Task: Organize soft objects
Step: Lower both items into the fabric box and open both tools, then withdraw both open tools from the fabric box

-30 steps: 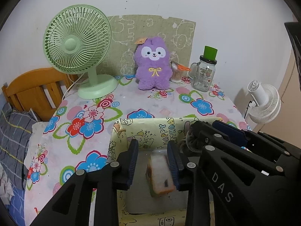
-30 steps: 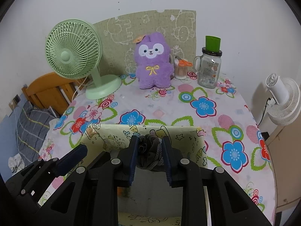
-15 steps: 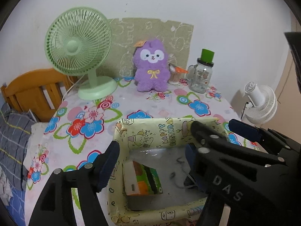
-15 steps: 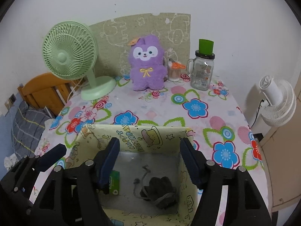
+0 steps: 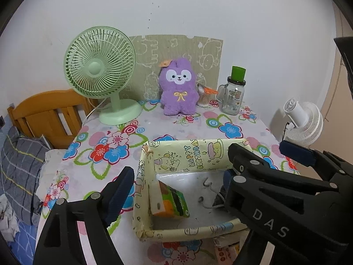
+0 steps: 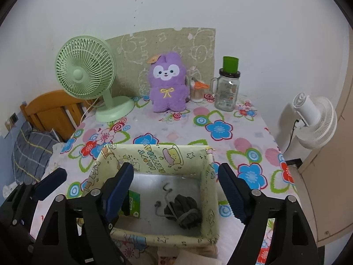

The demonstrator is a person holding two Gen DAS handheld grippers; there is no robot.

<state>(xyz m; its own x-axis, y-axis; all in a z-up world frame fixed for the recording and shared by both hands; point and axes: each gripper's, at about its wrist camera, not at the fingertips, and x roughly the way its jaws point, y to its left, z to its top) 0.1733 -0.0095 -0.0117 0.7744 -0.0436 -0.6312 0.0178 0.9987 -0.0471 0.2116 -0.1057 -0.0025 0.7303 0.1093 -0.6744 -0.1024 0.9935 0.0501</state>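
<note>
Here both tongs — left tongs point(image 5: 176, 183), right tongs point(image 6: 176, 176) — hover spread wide, empty, above the box point(image 6: 154, 154).

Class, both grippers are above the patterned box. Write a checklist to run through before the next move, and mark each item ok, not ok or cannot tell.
1. Left gripper open and empty: ok.
2. Right gripper open and empty: ok.
3. Green packet inside the patterned box, leaning at its left wall: ok.
4. Grey knitted item lying on the box floor: ok.
5. Purple plush toy put away: not ok, it stands upright at the back of the table.
6. Path to the plush free: cannot tell; the green fan and glass jar flank it.
</note>
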